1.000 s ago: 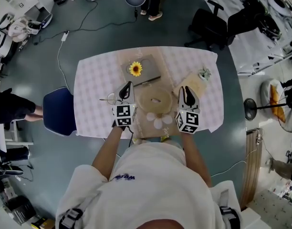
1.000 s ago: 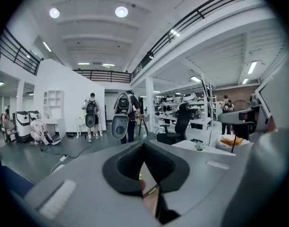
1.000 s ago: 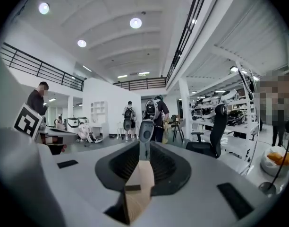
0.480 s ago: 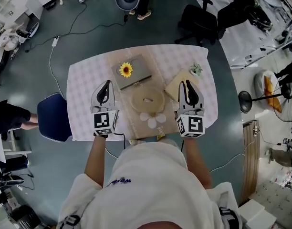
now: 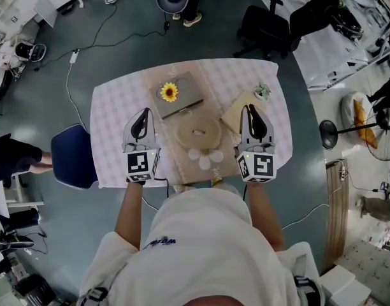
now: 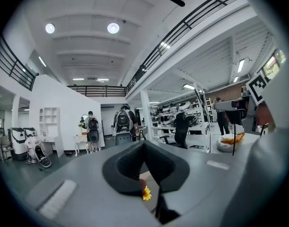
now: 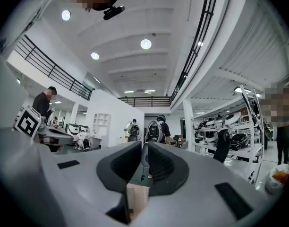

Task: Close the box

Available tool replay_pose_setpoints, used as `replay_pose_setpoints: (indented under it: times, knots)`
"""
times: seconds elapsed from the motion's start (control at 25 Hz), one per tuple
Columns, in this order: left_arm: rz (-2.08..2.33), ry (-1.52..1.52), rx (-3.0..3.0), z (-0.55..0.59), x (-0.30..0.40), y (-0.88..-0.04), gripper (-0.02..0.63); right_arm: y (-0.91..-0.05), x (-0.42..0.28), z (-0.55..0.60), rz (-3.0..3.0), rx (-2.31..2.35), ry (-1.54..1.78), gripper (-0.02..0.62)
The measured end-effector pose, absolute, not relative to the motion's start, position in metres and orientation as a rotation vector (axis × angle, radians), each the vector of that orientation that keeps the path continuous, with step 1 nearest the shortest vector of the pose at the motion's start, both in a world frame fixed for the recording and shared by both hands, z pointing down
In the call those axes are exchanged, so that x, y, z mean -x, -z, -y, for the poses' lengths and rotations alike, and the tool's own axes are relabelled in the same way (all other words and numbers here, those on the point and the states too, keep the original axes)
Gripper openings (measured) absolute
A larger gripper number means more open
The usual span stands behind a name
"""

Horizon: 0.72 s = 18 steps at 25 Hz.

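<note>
On surface (image 5: 115,116) w/ pale checked cloth, head view, 12 o'clock = far edge:

1. box (image 5: 185,101): flat, grey-brown, approx. 11 o'clock of surface centre. Lid looks down; seam too small to confirm. sunflower (image 5: 169,93) lies on its top. Apart from both grippers.
2. round woven disc (image 5: 198,132): centre of surface, just at 5 o'clock of box. white flower-shaped piece (image 5: 205,160) just beside disc's 6 o'clock edge.
3. tan flat item (image 5: 233,115): approx. 2 o'clock of centre, set at an angle. small green plant (image 5: 263,92) at its far corner.
4. left gripper (image 5: 144,112): at 9 o'clock of disc, above bare cloth, tips toward 12. Tongs closed tip to tip, nothing between them. Its own view shows sunflower low down, beneath the tips.
5. right gripper (image 5: 248,108): at 3 o'clock of disc, above tan flat item, tips toward 12. Tongs drawn to a thin slit, nothing gripped. Its own view shows a tan face beneath.
6. blue chair (image 5: 74,155): off surface, at 9 o'clock, on grey floor.
</note>
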<state>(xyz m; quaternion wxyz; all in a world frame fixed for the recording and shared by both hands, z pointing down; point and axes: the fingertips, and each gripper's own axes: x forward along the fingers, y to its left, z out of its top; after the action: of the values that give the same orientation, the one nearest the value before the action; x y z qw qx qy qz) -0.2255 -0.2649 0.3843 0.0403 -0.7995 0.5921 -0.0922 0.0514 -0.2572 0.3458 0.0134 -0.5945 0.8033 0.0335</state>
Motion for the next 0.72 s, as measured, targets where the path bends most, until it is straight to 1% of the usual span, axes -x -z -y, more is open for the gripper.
replay_pose_setpoints:
  times: [0.16, 0.36, 0.44, 0.48, 0.72]
  knots:
    - [-1.812, 0.273, 2.454, 0.262, 0.225, -0.382, 0.0, -0.344, -0.048, 0.254, -2.511, 1.852, -0.131, 0.031]
    - [-1.806, 0.259, 2.465, 0.26, 0.223, -0.381, 0.0, -0.341, -0.044, 0.25, -2.523, 1.851, -0.162, 0.028]
    - [-1.807, 0.257, 2.468, 0.258, 0.222, -0.38, 0.0, -0.343, -0.042, 0.25, -2.536, 1.839, -0.148, 0.024]
    - [-1.807, 0.255, 2.468, 0.258, 0.222, -0.38, 0.0, -0.343, -0.041, 0.25, -2.549, 1.823, -0.127, 0.002]
    - [-1.806, 0.246, 2.47, 0.255, 0.221, -0.38, 0.0, -0.348, -0.036, 0.249, -2.591, 1.774, -0.068, 0.002]
